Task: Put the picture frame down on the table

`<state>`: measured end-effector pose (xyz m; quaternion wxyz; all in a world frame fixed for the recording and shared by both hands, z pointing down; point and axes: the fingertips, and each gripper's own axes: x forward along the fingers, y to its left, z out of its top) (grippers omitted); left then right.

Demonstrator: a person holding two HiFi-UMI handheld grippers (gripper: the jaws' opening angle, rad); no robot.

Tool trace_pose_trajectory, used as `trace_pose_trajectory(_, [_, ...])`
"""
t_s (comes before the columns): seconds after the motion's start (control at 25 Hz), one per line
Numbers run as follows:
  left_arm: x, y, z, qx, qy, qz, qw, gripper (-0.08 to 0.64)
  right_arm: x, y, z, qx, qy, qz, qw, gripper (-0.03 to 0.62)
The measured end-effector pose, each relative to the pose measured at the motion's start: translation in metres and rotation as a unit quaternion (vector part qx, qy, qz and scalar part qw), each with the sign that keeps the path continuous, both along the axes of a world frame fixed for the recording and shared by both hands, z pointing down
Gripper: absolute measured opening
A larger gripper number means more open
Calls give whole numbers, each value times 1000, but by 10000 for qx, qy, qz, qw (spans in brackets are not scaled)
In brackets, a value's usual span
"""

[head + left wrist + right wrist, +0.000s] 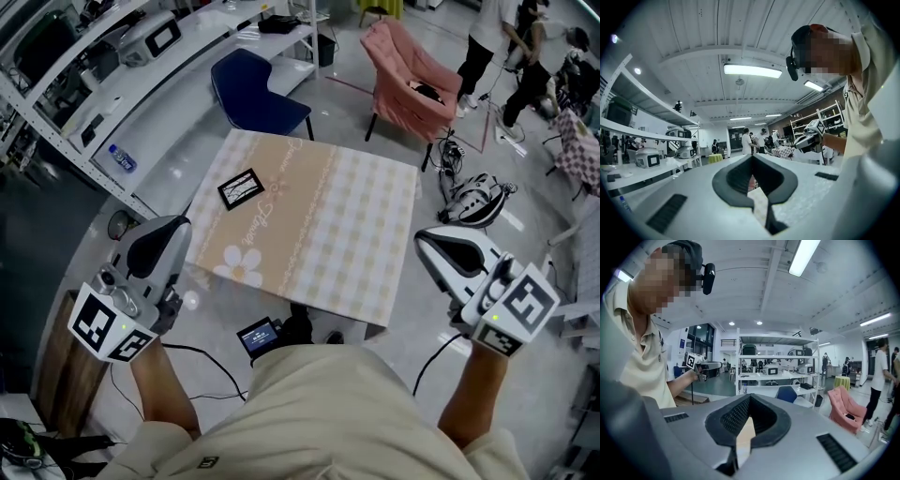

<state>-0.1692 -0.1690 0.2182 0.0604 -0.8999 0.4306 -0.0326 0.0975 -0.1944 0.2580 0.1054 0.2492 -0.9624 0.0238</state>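
Note:
The picture frame (240, 188), small with a black border, lies flat on the left part of the table (347, 234), which has a beige checked cloth with a flower print. My left gripper (174, 225) hangs off the table's left front corner, jaws shut on nothing, well short of the frame. My right gripper (427, 240) hovers off the table's right edge, also shut and empty. In the left gripper view the left gripper (752, 158) has its pads together, with the right gripper (812, 135) behind. The right gripper (750, 398) looks the same, with the left gripper (697, 364) at the left.
A blue chair (258, 89) and a pink armchair (412, 80) stand beyond the table. White shelving (84, 103) runs along the left. Cables and gear (473, 197) lie on the floor at the right. People stand at the back right (492, 42). A small screen device (260, 335) sits under the table's near edge.

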Motion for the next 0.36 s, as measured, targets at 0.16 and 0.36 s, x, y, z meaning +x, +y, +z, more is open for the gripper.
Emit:
trace_pose_trajectory(0.16, [7, 0, -3, 6, -19, 4, 10000, 6, 11, 1, -1, -2, -37, 51, 10000, 3])
trace_pose_trajectory(0.36, [17, 1, -5, -5, 6, -10, 10000, 6, 24, 4, -3, 13, -69, 93, 9999, 3])
